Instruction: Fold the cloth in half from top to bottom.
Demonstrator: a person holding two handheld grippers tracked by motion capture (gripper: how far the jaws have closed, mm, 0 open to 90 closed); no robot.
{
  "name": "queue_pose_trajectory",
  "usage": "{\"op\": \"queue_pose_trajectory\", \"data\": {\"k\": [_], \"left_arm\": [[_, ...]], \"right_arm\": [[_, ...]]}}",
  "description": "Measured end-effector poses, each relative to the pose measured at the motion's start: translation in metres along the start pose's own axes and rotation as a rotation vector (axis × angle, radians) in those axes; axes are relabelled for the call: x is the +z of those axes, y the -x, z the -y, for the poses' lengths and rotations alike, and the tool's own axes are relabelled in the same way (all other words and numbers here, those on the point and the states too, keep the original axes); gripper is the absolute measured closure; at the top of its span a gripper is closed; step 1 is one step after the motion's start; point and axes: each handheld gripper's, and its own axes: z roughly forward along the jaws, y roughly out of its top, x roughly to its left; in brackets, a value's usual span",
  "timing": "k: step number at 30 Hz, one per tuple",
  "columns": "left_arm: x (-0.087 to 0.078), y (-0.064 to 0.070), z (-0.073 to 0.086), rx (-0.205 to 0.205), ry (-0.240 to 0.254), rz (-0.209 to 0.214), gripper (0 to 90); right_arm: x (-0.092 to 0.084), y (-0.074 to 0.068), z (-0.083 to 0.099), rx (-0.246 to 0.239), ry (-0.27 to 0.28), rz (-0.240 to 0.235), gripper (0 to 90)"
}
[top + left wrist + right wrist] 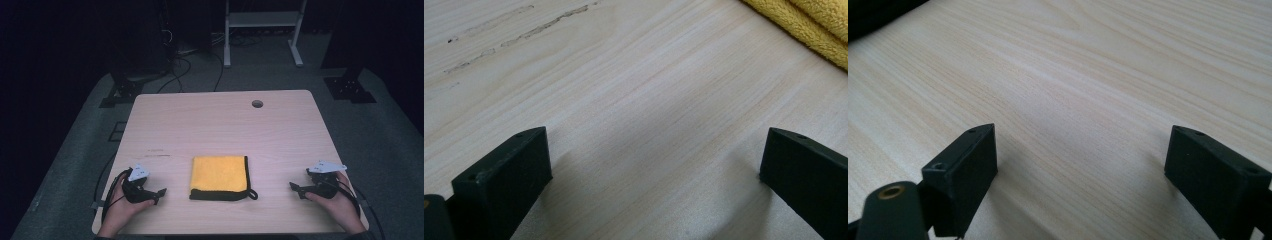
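Seen from above, the high view places a folded yellow cloth (219, 175) with a black hem near the front middle of the wooden table (220, 120), its loop tag trailing at the right front corner. The left gripper (159, 192) and right gripper (296, 189) rest on the table to either side, well apart from the cloth, each pointing inward.

Left gripper view: both black jaws stand wide with bare wood between them; a layered yellow edge of the cloth (809, 25) crosses the upper right corner, and faint scuff marks (519, 30) streak the wood at upper left.

Right gripper view: the jaws again stand wide over bare table grain (1083, 90), nothing held; the table's edge meets darkness at upper left.

Risk: a pinch that catches the top layer alone would probably peel the fold open; the stacked layers read clearly from the left gripper view, not from above.
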Motion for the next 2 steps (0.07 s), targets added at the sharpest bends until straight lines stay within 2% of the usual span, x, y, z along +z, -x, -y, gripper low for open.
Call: {"op": "queue_pose_trajectory", "data": {"k": [2], "left_arm": [[0.0,0.0,0.0,0.0,0.0,0.0,0.0]], "right_arm": [[0.0,0.0,0.0,0.0,0.0,0.0,12.4]]}}
